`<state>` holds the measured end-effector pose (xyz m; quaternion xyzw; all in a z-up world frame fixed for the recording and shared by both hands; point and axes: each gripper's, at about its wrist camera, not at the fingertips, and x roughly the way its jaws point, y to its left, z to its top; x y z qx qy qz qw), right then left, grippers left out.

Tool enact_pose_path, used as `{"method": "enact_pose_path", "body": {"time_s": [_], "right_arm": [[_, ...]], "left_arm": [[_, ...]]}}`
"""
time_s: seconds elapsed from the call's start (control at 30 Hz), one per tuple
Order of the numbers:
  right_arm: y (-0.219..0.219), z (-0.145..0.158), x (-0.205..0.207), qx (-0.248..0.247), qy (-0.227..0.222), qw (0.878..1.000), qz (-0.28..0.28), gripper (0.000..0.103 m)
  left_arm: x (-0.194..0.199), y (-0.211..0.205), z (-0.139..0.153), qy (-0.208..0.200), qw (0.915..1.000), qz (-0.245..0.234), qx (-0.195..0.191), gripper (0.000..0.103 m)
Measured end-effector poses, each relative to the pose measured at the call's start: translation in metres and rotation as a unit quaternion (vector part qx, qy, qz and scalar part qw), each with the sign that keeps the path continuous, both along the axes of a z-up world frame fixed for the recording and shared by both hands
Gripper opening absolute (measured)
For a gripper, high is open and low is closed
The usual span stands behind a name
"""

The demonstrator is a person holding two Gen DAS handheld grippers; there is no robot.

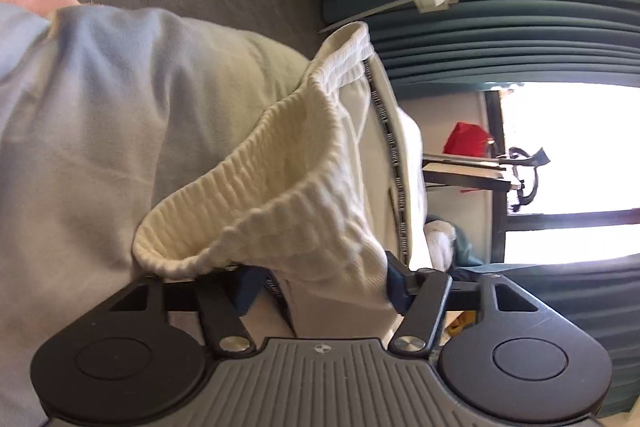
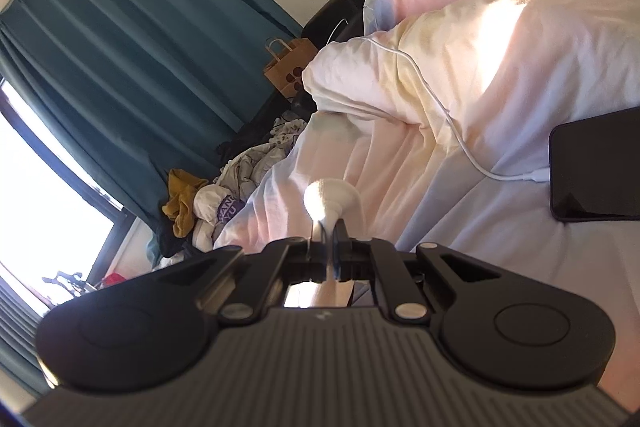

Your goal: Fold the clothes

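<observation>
Garment (image 1: 280, 163) ribbed cuff grasped by left claw (image 1: 320, 287); right claw (image 2: 329, 239) pinches white fabric (image 2: 326, 195); phone (image 2: 596, 167) only right view.

Only one scrap of print shows — a purple patch (image 2: 229, 211) on crumpled white fabric, lettering cut off, roughly "ANC" over "YU".

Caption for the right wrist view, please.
Right gripper pinching white fabric above the pastel bedding, phone charging alongside.
</observation>
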<state>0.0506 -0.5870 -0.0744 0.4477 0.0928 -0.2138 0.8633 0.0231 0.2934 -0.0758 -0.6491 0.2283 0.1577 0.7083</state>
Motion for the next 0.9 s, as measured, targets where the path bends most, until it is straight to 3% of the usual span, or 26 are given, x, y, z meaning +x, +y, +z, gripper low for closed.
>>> {"method": "enact_pose_path", "body": {"time_s": [0.07, 0.17, 0.3, 0.43, 0.57, 0.63, 0.73, 0.83, 0.9], "right_arm": [[-0.001, -0.001, 0.001, 0.0, 0.003, 1.0, 0.001, 0.006], [-0.007, -0.004, -0.001, 0.016, 0.002, 1.0, -0.002, 0.006], [-0.014, -0.012, -0.004, 0.041, 0.023, 0.999, -0.005, 0.006], [-0.019, -0.021, -0.007, 0.075, 0.055, 0.996, -0.012, 0.006], [-0.019, -0.03, -0.01, 0.084, 0.13, 0.988, -0.023, 0.006], [-0.022, -0.039, -0.017, 0.107, 0.145, 0.983, -0.029, 0.006], [-0.025, -0.037, -0.027, 0.111, 0.1, 0.989, -0.01, 0.006], [-0.017, -0.01, -0.035, 0.052, 0.001, 0.998, 0.02, 0.006], [-0.009, 0.01, -0.045, 0.012, -0.069, 0.997, 0.024, 0.006]], "left_arm": [[0.006, 0.003, -0.001, 0.018, 0.9996, -0.014, 0.014, 0.026], [0.004, 0.011, 0.011, 0.029, 0.9988, -0.029, 0.029, 0.016], [-0.022, 0.029, 0.05, 0.009, 0.9973, -0.035, 0.064, 0.013], [-0.048, 0.041, 0.079, -0.005, 0.9967, -0.042, 0.07, 0.009], [-0.065, 0.044, 0.068, 0.017, 0.9968, -0.039, 0.067, 0.009], [-0.074, 0.043, 0.059, 0.026, 0.9966, -0.036, 0.07, 0.009], [-0.088, 0.041, 0.05, 0.023, 0.9967, -0.03, 0.071, 0.009], [-0.091, 0.037, 0.051, 0.022, 0.9968, -0.029, 0.071, 0.009], [-0.094, 0.036, 0.053, 0.019, 0.9971, -0.028, 0.068, 0.009]]}}
